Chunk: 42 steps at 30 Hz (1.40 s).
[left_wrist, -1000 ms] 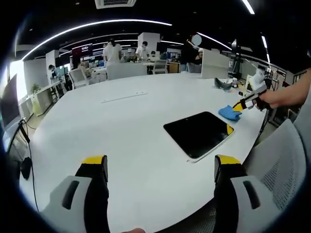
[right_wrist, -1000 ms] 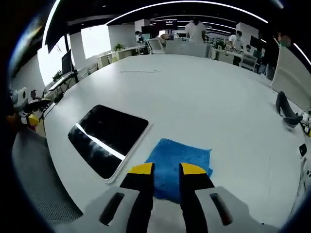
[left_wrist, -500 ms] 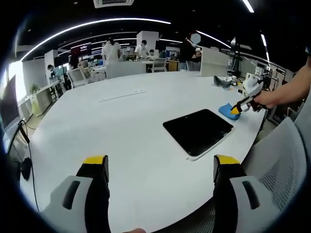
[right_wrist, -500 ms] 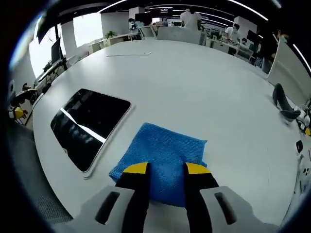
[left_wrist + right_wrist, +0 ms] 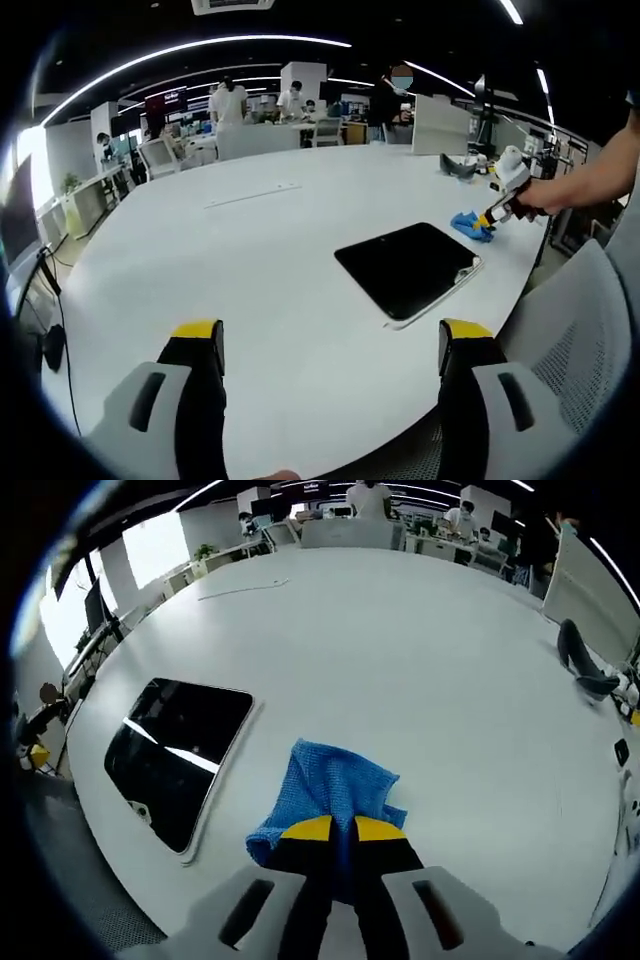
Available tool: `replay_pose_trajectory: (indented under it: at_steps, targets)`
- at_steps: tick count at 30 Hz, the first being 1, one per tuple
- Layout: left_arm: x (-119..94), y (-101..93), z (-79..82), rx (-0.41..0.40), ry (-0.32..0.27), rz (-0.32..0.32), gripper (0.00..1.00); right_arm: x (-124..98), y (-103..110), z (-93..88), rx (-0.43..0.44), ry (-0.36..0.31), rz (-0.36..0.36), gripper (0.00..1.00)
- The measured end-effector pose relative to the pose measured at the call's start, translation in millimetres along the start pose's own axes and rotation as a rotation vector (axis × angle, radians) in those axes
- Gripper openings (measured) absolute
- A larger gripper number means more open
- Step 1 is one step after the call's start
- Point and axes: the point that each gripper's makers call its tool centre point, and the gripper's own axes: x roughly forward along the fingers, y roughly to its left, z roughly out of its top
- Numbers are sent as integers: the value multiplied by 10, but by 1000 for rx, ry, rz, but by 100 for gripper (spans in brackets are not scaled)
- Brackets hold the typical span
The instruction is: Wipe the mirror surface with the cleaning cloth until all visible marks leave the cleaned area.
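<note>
Seen from the right gripper view, the flat rectangular mirror with its dark glass and pale rim lies on the round white table to the left, its long axis running from near the table's edge away toward the middle. Just right of it, apart from its rim, sits the blue knitted cleaning cloth, bunched and lifted at its near end where the right gripper has its yellow-tipped jaws pinched together on the fabric. So the wipe likely calls for a carry leftward across the small gap onto the glass. In the left gripper view, the left gripper hangs well short of the mirror, jaws spread wide and holding nothing; the right gripper, with the cloth, is clearly the nearer tool.
</note>
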Motion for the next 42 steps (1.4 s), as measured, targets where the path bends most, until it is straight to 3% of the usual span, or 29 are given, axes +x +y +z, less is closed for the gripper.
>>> replay_pose_trajectory:
  at_steps: [3, 5, 12, 17, 26, 31, 35, 38, 42]
  targets:
    - [-2, -3, 2, 0, 0, -1, 87, -87, 10, 153, 58, -51, 23, 1]
    - [-6, -1, 5, 0, -1, -1, 87, -160, 111, 286, 159, -69, 82, 1]
    - [-2, 1, 8, 4, -6, -4, 87, -303, 339, 597, 128, -115, 112, 1]
    - [-9, 8, 26, 0, -14, 0, 87, -266, 517, 761, 125, -127, 142, 1]
    - [-5, -3, 27, -11, -17, -10, 90, 39, 839, 784, 79, -79, 158, 1]
    - [-2, -50, 29, -46, -12, -41, 99, 219, 926, 763, 50, -56, 147, 1]
    - [-37, -69, 92, -82, -18, -62, 99, 301, 976, 716, 58, -36, 136, 1]
    - [-11, -70, 123, -29, -35, -76, 99, 338, 982, 689, 54, -27, 127, 2]
    - [21, -125, 112, -48, -49, -112, 99, 366, 979, 648, 55, -6, 118, 2]
